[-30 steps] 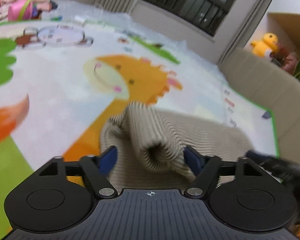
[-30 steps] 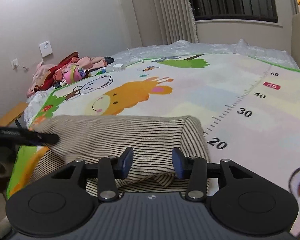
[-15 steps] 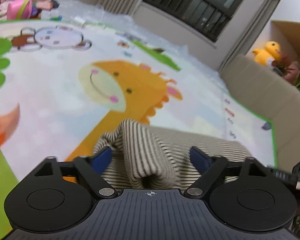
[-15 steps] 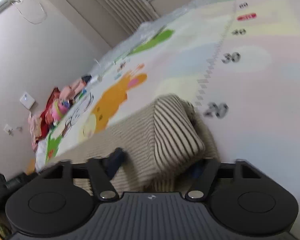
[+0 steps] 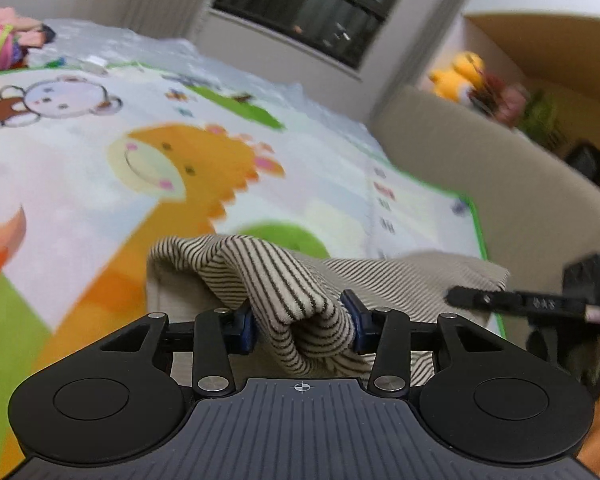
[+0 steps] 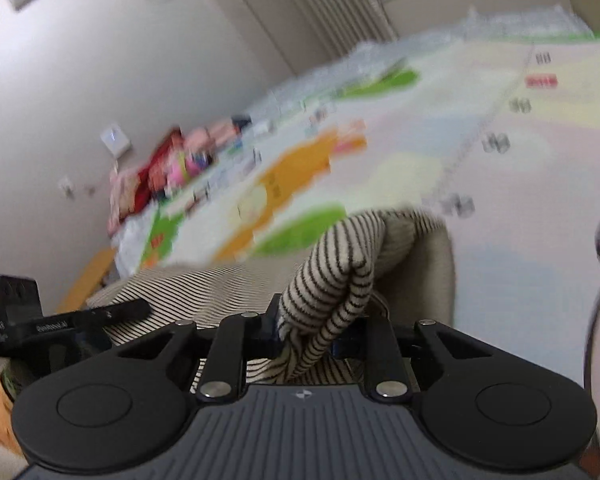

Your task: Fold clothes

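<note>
Striped knit garment (image 5: 380, 276) lies on the play mat (image 5: 100, 184); left gripper (image 5: 300, 326) and right gripper (image 6: 320, 340) each pinch bunched corners. Soft, light, probably stretchy; grip edges.

A cartoon play mat (image 5: 100, 152) with a giraffe, a bear and a printed height scale covers the floor. Behind it stands a dark window (image 5: 300, 28) beside pale vertical blinds (image 6: 332, 24). A beige padded barrier (image 5: 480, 168) runs along the right, with a yellow plush toy (image 5: 456, 76) behind it (blurred). The plain wall (image 6: 80, 60) carries a white switch plate (image 6: 116, 142).
</note>
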Available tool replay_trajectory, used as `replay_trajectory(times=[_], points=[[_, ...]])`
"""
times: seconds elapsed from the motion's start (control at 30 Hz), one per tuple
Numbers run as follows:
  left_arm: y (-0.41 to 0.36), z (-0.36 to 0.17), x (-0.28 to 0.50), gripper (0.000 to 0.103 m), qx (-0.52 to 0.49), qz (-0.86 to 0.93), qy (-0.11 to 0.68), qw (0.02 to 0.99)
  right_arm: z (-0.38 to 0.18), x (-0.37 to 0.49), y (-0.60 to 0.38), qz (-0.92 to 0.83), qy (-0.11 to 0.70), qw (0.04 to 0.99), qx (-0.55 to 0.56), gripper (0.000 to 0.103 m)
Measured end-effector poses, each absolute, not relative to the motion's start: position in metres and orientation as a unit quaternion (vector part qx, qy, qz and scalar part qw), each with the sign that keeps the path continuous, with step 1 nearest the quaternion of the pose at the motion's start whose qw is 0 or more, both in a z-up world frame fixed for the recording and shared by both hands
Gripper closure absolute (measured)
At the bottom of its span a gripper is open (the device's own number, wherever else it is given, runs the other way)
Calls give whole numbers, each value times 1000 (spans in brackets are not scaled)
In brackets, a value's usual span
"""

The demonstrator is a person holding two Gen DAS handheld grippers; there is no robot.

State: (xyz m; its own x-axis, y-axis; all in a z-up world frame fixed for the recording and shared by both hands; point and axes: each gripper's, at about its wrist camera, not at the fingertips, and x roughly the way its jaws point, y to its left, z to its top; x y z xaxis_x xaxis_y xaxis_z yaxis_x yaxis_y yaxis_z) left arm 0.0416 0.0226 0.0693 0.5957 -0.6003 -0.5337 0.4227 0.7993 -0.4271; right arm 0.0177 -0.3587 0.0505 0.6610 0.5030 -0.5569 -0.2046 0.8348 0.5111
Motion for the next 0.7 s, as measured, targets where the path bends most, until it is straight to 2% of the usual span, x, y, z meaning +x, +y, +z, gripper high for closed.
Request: replay_trajectory(times=[0.13, 0.17, 0.27, 0.3, 0.33, 0.4, 0.47, 0.7], points=[[20, 40, 28, 53, -94, -271, 390, 875, 31, 14, -358, 182, 394, 882, 180, 78], [23, 31, 28, 46, -98, -262, 404, 871, 32, 14, -360, 183, 395, 882, 180, 78], [32, 24, 27, 42, -116, -255, 414, 866, 52, 11, -364, 173, 367, 902, 147, 62], [34, 25, 26, 37, -116, -253, 413, 867, 60, 10, -366, 169, 355, 909, 137, 55], [36, 28, 24, 28, -114, -247, 410, 871, 69, 8, -368, 170, 339, 916, 131, 51], [42, 32, 20, 21, -115, -241, 406, 874, 86, 5, -373, 174, 303, 929, 123, 48], [49, 34, 16, 10, -118, -234, 406, 875, 98, 5, -370, 188, 277, 935, 113, 47], [52, 14, 30, 10, -169, -238, 451, 844, 78, 22, -318, 223, 315, 922, 24, 42]])
